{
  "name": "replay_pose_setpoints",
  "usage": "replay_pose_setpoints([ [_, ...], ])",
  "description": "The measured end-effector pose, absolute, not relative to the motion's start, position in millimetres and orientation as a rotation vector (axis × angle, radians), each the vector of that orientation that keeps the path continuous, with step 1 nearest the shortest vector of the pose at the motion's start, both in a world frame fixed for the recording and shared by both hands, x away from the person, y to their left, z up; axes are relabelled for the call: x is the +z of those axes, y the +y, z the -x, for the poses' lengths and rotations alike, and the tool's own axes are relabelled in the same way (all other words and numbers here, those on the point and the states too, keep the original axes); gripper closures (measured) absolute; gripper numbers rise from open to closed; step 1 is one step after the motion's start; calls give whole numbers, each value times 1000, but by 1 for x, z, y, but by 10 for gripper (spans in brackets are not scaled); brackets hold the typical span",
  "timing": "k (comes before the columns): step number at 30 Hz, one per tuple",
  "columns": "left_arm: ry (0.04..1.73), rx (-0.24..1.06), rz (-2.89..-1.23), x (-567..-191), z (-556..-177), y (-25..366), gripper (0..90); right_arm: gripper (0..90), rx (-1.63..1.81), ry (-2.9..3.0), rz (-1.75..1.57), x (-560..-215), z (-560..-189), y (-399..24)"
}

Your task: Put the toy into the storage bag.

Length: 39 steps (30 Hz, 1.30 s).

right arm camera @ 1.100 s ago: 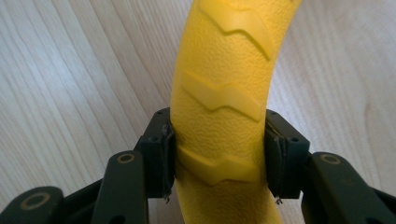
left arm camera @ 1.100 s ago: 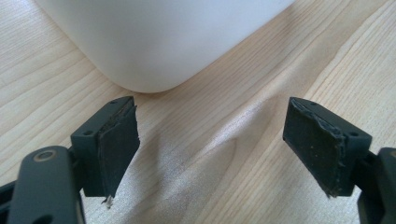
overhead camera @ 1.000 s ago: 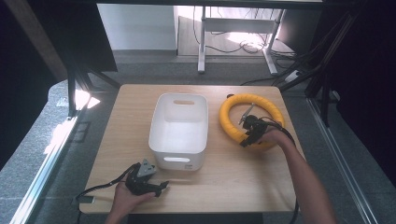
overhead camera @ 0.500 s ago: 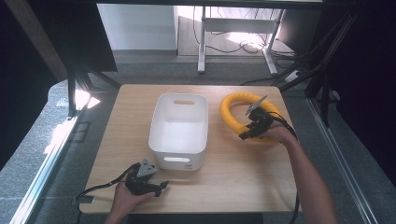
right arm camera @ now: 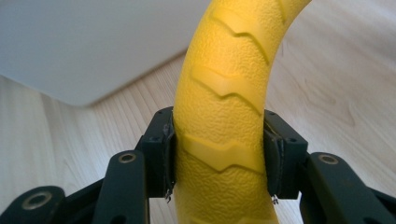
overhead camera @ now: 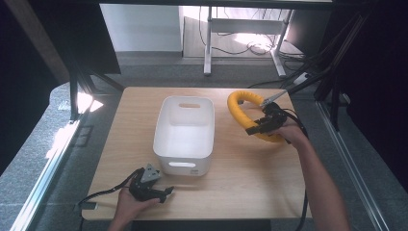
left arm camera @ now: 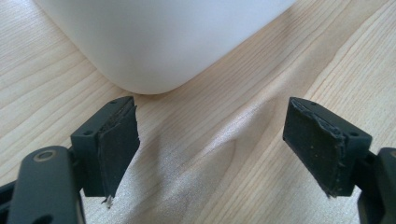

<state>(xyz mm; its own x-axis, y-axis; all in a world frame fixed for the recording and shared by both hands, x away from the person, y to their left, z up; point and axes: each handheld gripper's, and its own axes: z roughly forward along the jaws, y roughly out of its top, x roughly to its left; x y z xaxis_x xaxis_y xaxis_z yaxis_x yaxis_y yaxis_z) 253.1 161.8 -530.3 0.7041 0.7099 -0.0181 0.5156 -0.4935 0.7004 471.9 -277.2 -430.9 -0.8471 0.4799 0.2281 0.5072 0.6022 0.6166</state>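
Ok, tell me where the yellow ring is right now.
In the high view the yellow ring is on the table's right side, just right of the white bin, tilted up and clamped in the right tool.

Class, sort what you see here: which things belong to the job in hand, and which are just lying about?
In the job:
- yellow ridged rubber ring, clamped in the right hand-held gripper
- white plastic bin, beside the ring

Lying about:
- left hand-held gripper, open, idle
- light wooden table

High view overhead; both close tongs views sharing white bin (overhead camera: 184, 132).
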Motion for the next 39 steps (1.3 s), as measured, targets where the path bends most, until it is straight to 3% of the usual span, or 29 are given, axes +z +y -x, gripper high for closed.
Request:
replay_pose_setpoints([
  [39,935,351,-2203,-530,-253,161,185,518,-1372,-2705,795,-393,-446,-279],
])
